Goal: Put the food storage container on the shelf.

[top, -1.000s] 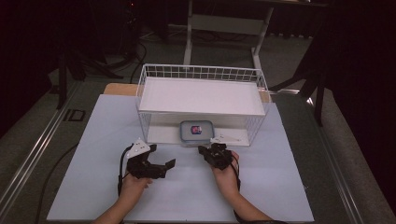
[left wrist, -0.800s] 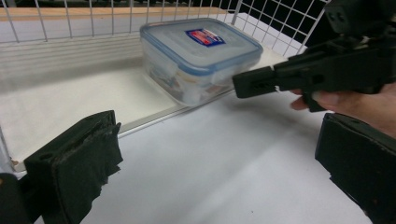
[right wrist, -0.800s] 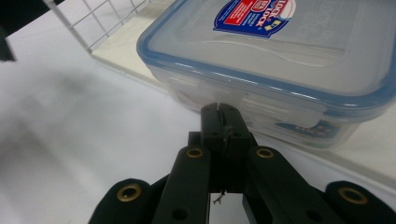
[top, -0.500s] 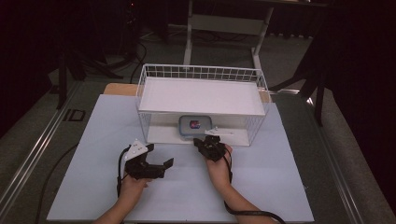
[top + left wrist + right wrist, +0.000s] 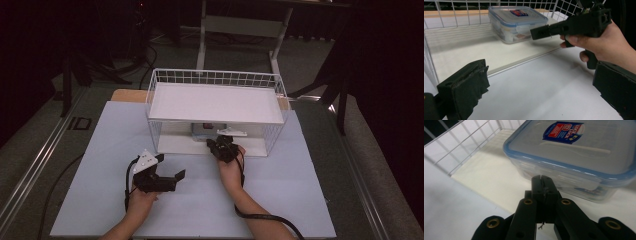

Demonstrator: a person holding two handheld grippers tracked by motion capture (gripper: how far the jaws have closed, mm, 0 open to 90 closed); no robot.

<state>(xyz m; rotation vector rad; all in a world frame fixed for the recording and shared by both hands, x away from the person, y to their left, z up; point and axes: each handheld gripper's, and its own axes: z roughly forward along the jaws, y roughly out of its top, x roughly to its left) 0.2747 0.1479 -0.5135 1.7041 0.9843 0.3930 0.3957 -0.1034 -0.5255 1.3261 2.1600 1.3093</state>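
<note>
Right gripper view: fingers [image 5: 543, 185] pressed together, tips just short of the box [image 5: 576, 155] on the rack's [image 5: 216, 102] lower shelf. Left gripper [image 5: 544, 92] rests spread on the desk [image 5: 200, 200]. Box looks rigid, light, slippery; probably best grasped across its sides.

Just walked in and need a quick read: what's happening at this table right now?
A person holds tongs in each hand. The right tongs, shut with nothing between them, point at a clear lidded container on the lower shelf of a white wire rack, tips close to its side. The left tongs rest open on the table.
</note>
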